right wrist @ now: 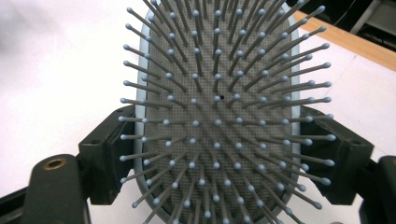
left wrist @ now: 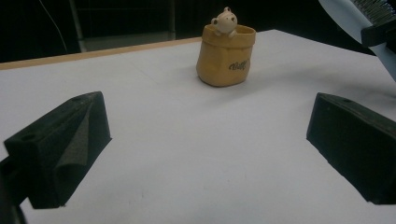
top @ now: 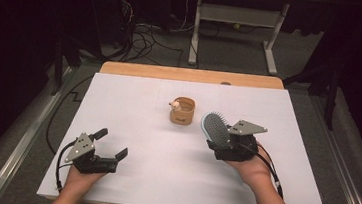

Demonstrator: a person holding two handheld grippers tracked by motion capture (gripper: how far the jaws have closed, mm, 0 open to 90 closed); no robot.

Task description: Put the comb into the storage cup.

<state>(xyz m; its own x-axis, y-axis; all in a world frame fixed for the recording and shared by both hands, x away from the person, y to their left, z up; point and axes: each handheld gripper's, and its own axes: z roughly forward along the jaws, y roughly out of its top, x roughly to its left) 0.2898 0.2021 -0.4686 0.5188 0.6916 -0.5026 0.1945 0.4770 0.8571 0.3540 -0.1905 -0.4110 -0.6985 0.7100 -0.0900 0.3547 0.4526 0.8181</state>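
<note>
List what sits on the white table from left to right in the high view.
Left hand-held gripper, jaws open and holding nothing → yellow-brown pot with a small figure on its rim → hairbrush, clamped in the right hand-held gripper.

Beyond the white table (top: 133, 102): grey floor (top: 234, 52), tangled cables (top: 145, 38), white desk frame (top: 237, 17).

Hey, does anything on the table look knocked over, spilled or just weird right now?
Nothing stands out. The little yellow pot stands upright on the white table, no spill. The hairbrush is clamped by its head in the right gripper; the left gripper is open, holding nothing.
</note>
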